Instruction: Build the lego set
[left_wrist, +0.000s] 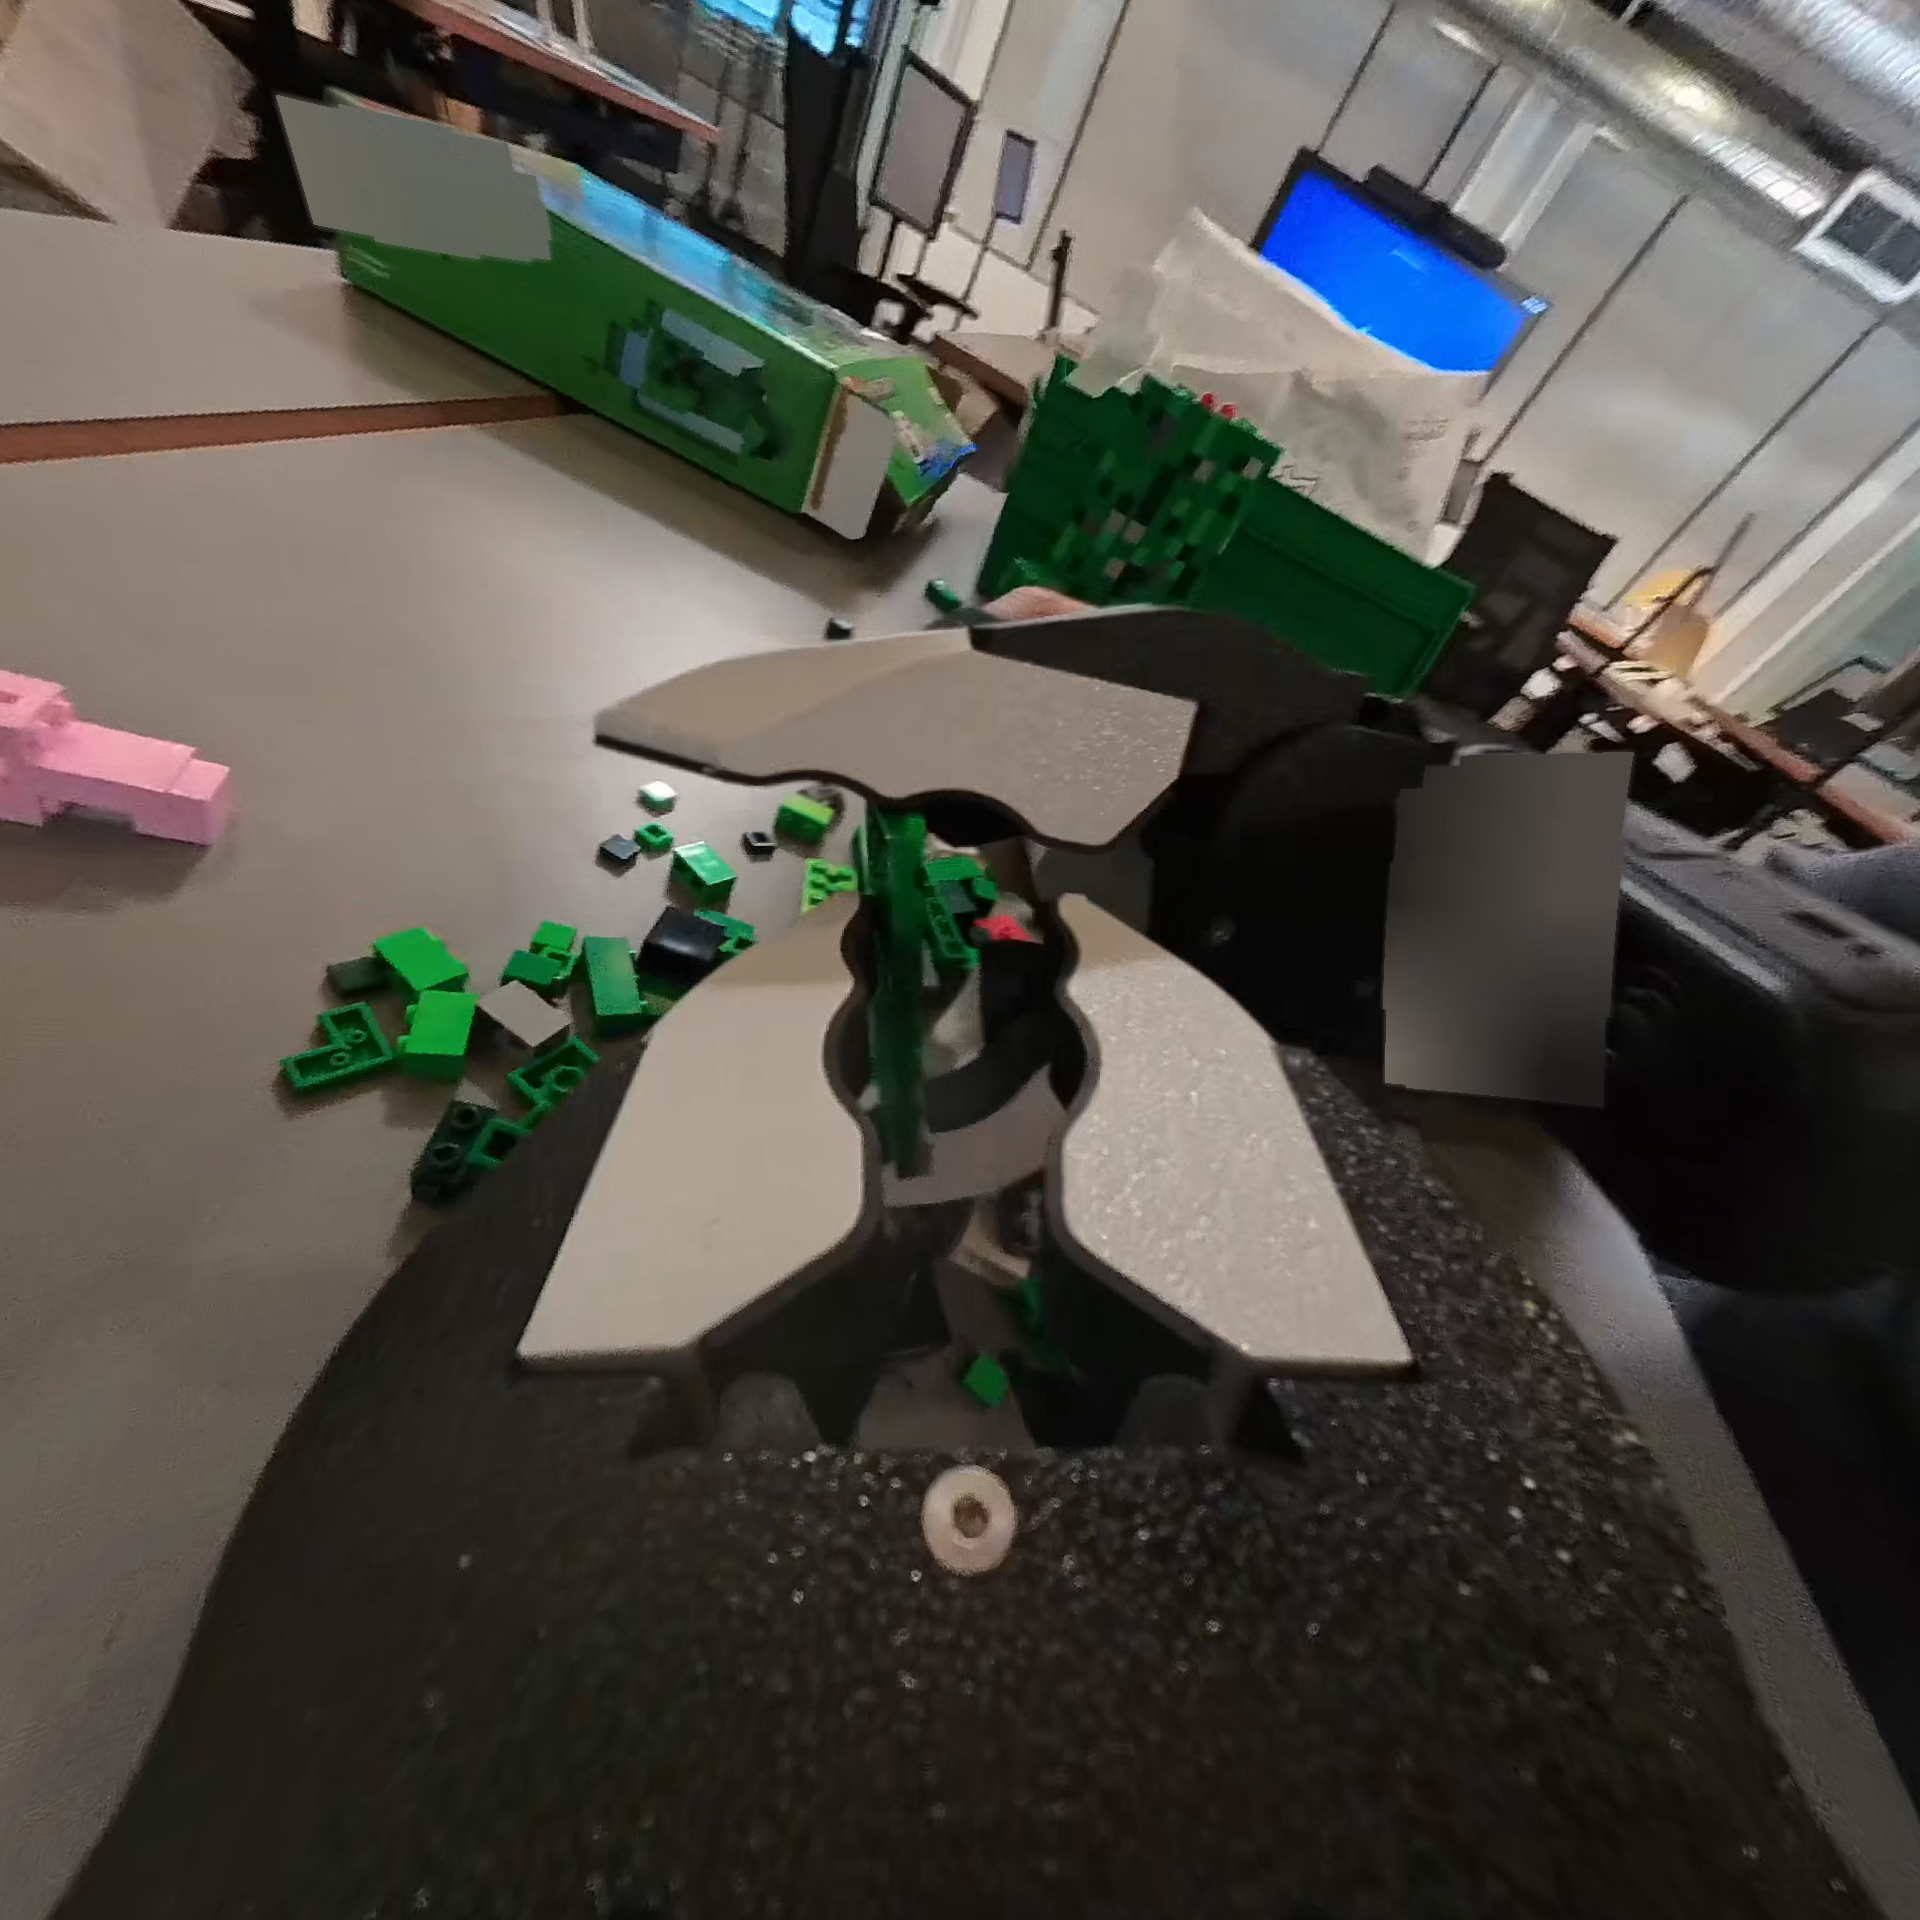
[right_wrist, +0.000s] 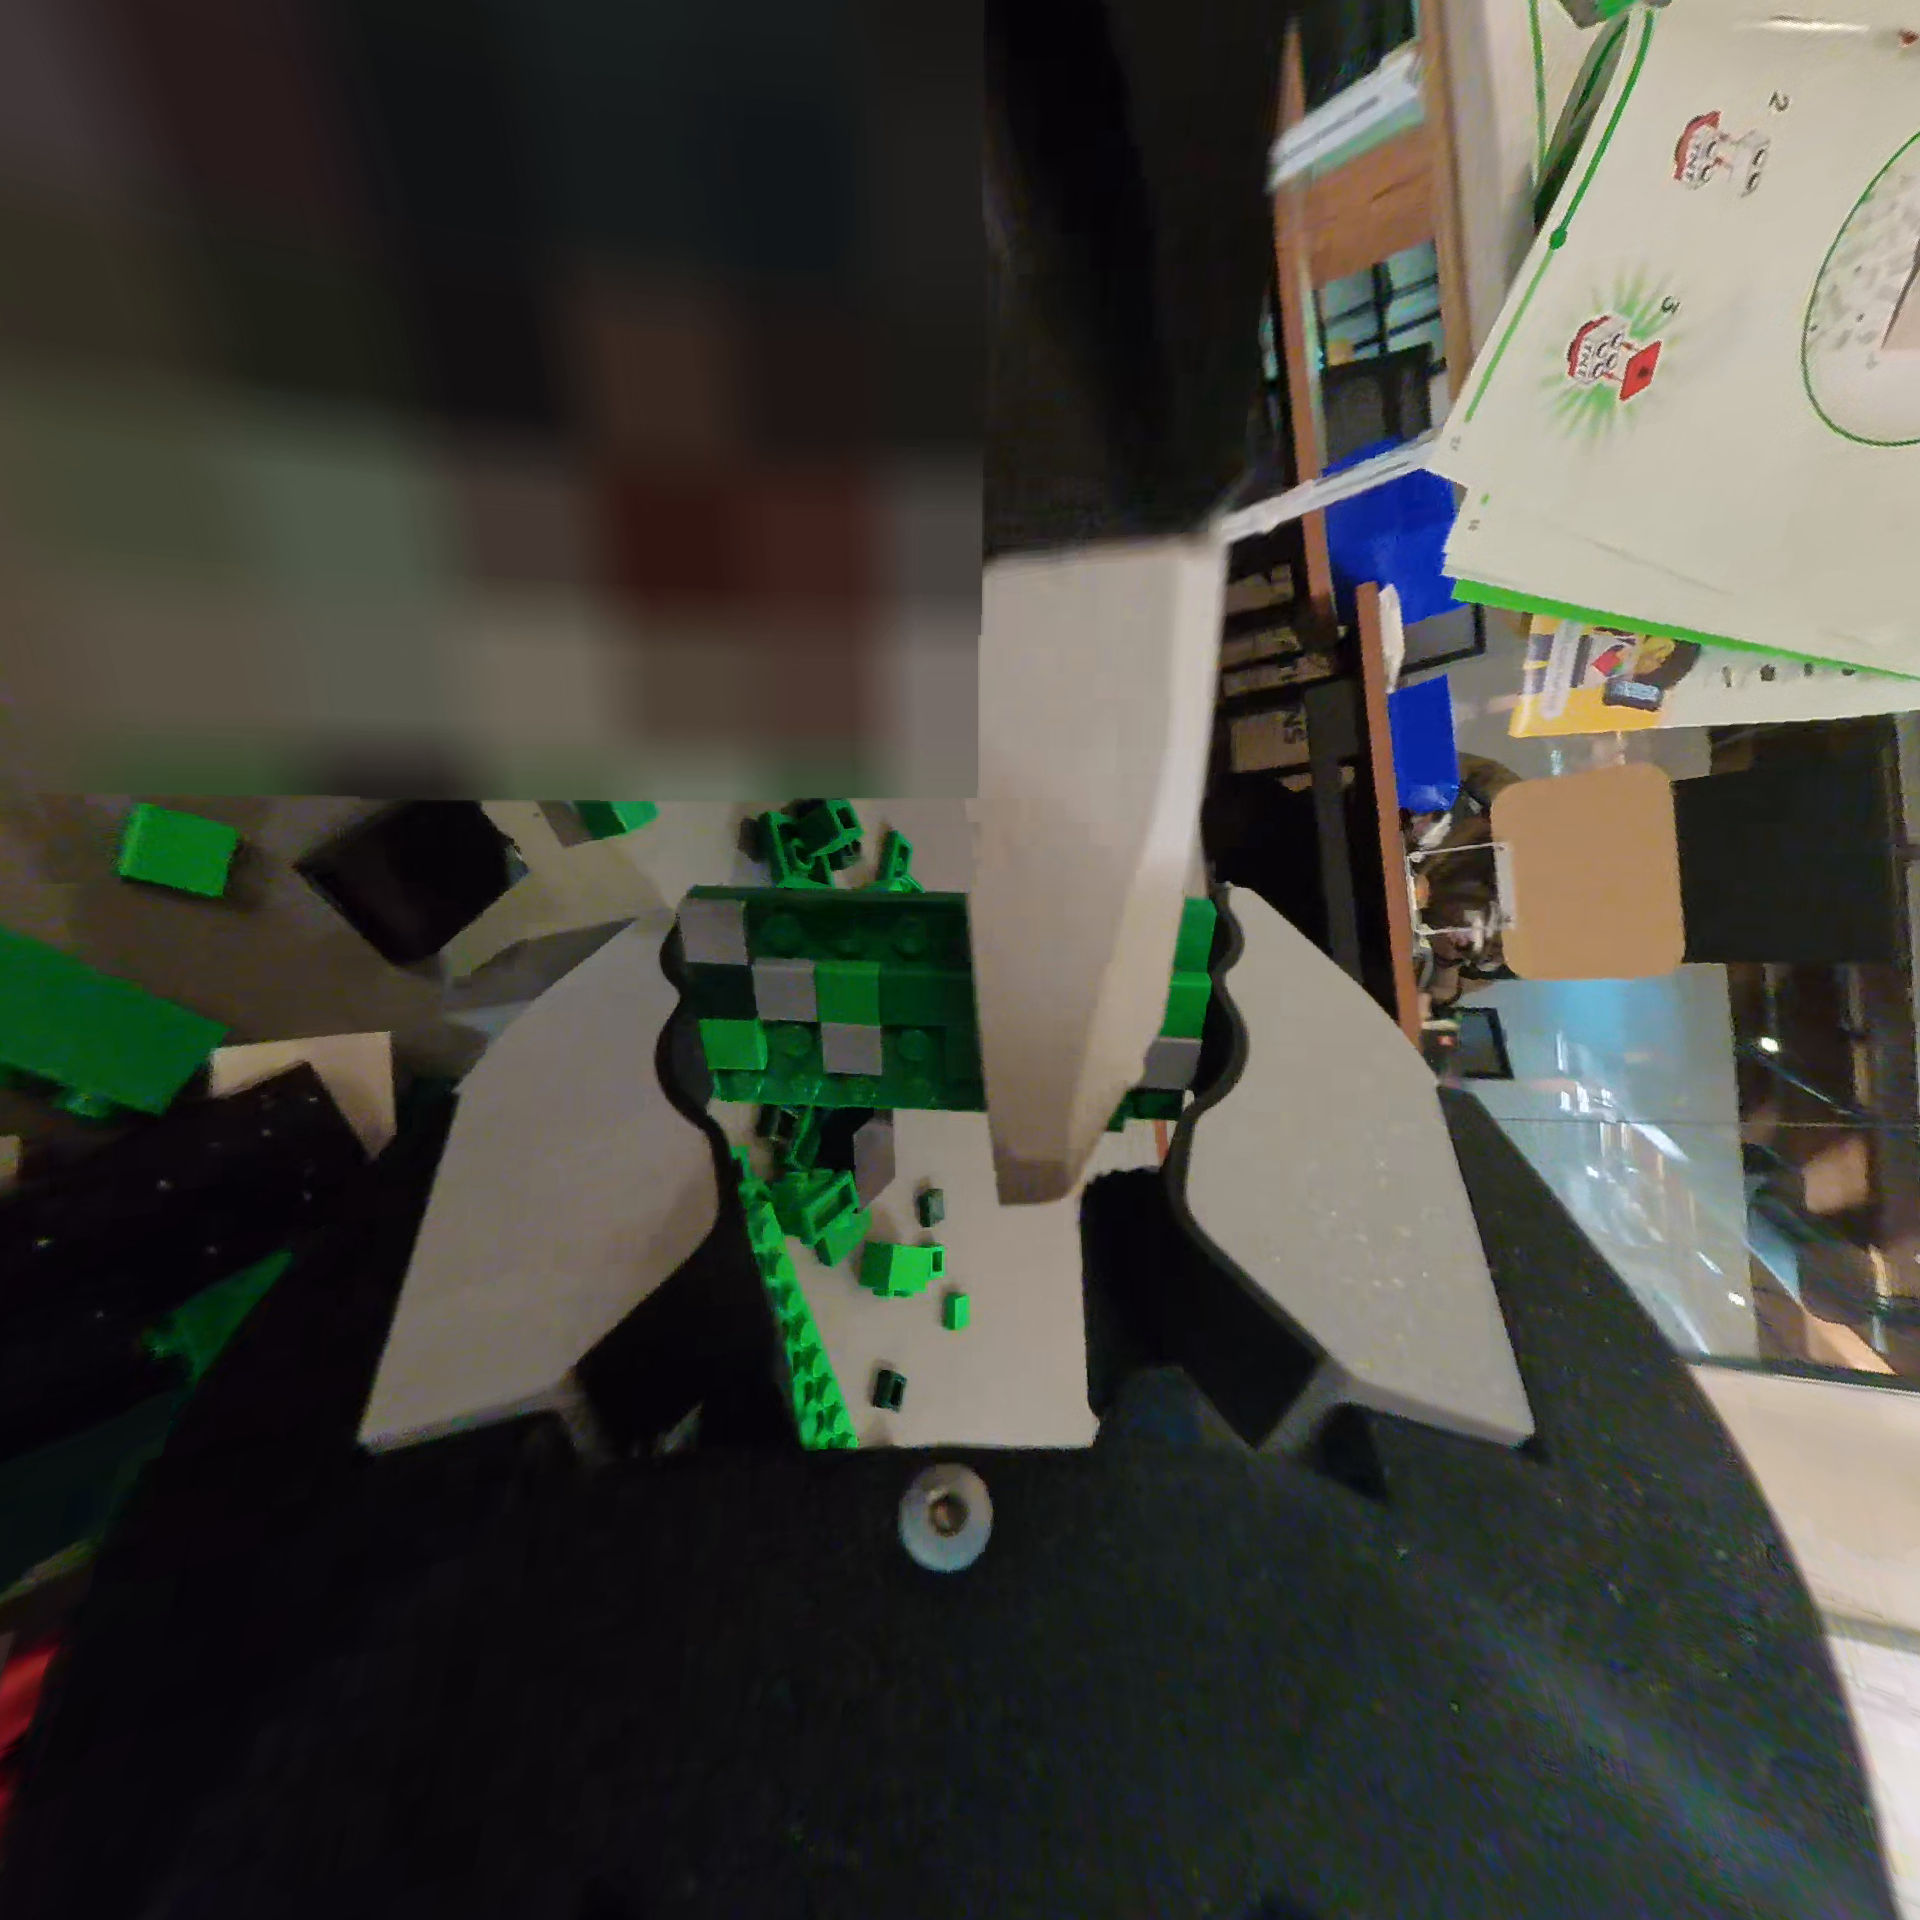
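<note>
A flat green panel (right_wrist: 831, 997) with grey and dark green tiles is held up between both grippers. My right gripper (right_wrist: 945, 1039) is shut on its two ends. In the left wrist view the panel (left_wrist: 896, 987) is edge-on and upright. My left gripper (left_wrist: 956, 935) is closed narrowly across its faces, around small bricks attached to it. One right finger (left_wrist: 904, 727) crosses just above the panel. One left finger (right_wrist: 1091, 883) lies over the panel's tiled face and hides part of it.
Loose green bricks (left_wrist: 447, 997) lie on the grey table (left_wrist: 312, 623) to the left. A pink build (left_wrist: 94, 769), the green box (left_wrist: 644, 343) and a larger green build (left_wrist: 1143, 499) stand farther off. A green studded plate (right_wrist: 805, 1330) lies below. The instruction booklet (right_wrist: 1714, 364) is at the upper right. The left gripper's tips are roughly 5 cm from the right gripper's. From either gripper's tips it is about 30 cm to the larger green build (left_wrist: 1143, 499).
</note>
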